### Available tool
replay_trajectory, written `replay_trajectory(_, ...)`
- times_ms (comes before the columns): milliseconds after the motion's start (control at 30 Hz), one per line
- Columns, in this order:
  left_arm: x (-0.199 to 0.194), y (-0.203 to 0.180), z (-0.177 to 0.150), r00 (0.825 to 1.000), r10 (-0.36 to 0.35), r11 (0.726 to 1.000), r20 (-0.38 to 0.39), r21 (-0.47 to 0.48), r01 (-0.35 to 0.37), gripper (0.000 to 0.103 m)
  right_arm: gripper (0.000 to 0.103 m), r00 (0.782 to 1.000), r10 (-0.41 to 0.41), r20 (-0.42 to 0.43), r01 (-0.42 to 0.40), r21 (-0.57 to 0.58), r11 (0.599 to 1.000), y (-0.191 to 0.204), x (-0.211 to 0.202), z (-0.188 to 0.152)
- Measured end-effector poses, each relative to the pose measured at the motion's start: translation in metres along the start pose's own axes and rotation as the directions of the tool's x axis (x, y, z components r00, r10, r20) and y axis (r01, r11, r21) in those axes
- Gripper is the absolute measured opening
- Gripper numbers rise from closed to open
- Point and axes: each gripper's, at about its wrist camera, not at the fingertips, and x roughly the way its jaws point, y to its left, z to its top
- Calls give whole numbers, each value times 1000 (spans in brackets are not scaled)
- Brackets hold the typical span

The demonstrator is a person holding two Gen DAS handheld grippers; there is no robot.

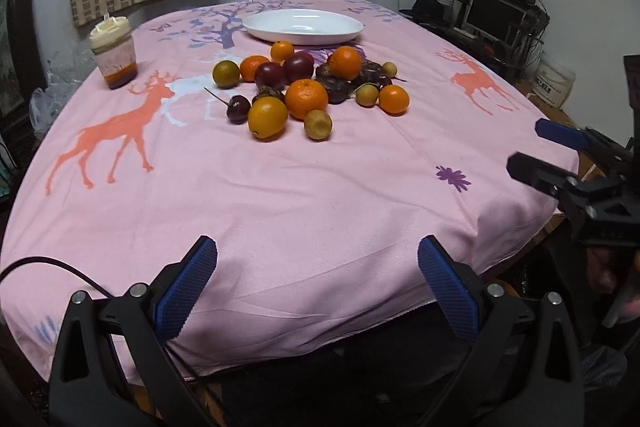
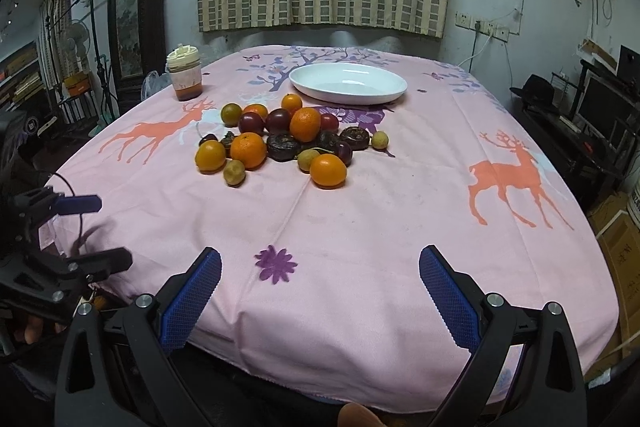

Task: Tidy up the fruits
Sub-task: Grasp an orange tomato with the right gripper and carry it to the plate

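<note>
**Left wrist view: nothing picked yet, both tongs waiting at the table's near edge**

Left wrist camera shows the left gripper (image 1: 318, 261) with its jaws spread wide and empty over the pink tablecloth (image 1: 280, 187). The right gripper (image 2: 320, 267) is likewise parted and holds nothing. By my judgement the sorting has not begun: the fruit pile (image 1: 308, 87) sits at 12 o'clock, well apart from both tools, and the white dish (image 1: 304, 25) just beyond it lies bare. The next move calls for a long reach forward and a gentle close on an outlying fruit, perhaps the nearest orange (image 1: 267, 117). A lidded jar (image 1: 113, 53) stands at 10 o'clock, clear of the path. The fruits touch one another, so a neighbour may roll.
</note>
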Motion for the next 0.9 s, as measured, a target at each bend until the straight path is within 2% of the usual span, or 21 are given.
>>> replay_trajectory(33, 3, 1, 0, 1000, 4, 1000, 4, -4, -4, 99, 98, 1000, -3, -4, 3, 6, 1000, -2, 4, 2)
replay_trajectory(133, 9, 14, 0, 1000, 11, 999, 12, -34, -10, 99, 83, 1000, 1, -31, -1, 24, 1000, -11, 26, 11)
replay_trajectory(167, 11, 18, 2, 1000, 7, 999, 14, -50, -6, 99, 76, 998, 7, -56, -5, 37, 999, -16, 38, 16)
replay_trajectory(200, 12, 25, 3, 1000, 3, 997, 20, -72, -2, 98, 65, 996, 19, -83, -15, 52, 999, -19, 51, 20)
replay_trajectory(300, 19, 38, 5, 1000, -6, 995, 22, -98, 8, 92, 54, 983, 101, -153, -89, 85, 992, -24, 86, 34)
replay_trajectory(400, 26, 46, 11, 1000, -16, 995, 10, -94, 17, 80, 54, 976, 123, -179, -114, 61, 992, -20, 112, 50)
replay_trajectory(633, 34, 59, 42, 998, -63, 996, 21, -61, 64, 80, 54, 968, 105, -226, -106, 8, 994, -15, 149, 76)
replay_trajectory(667, 36, 60, 47, 998, -61, 997, 22, -50, 62, 80, 50, 965, 108, -238, -110, 4, 994, -14, 153, 77)
replay_trajectory(700, 40, 61, 54, 998, -57, 998, 19, -37, 58, 80, 40, 962, 113, -247, -116, 5, 993, -14, 156, 77)
replay_trajectory(833, 62, 64, 76, 998, -70, 997, -11, -13, 69, 80, 39, 961, 140, -237, -136, 35, 990, -18, 155, 76)
replay_trajectory(900, 74, 61, 83, 995, -92, 996, -28, 8, 92, 72, 39, 961, 157, -228, -149, 52, 987, -20, 149, 74)
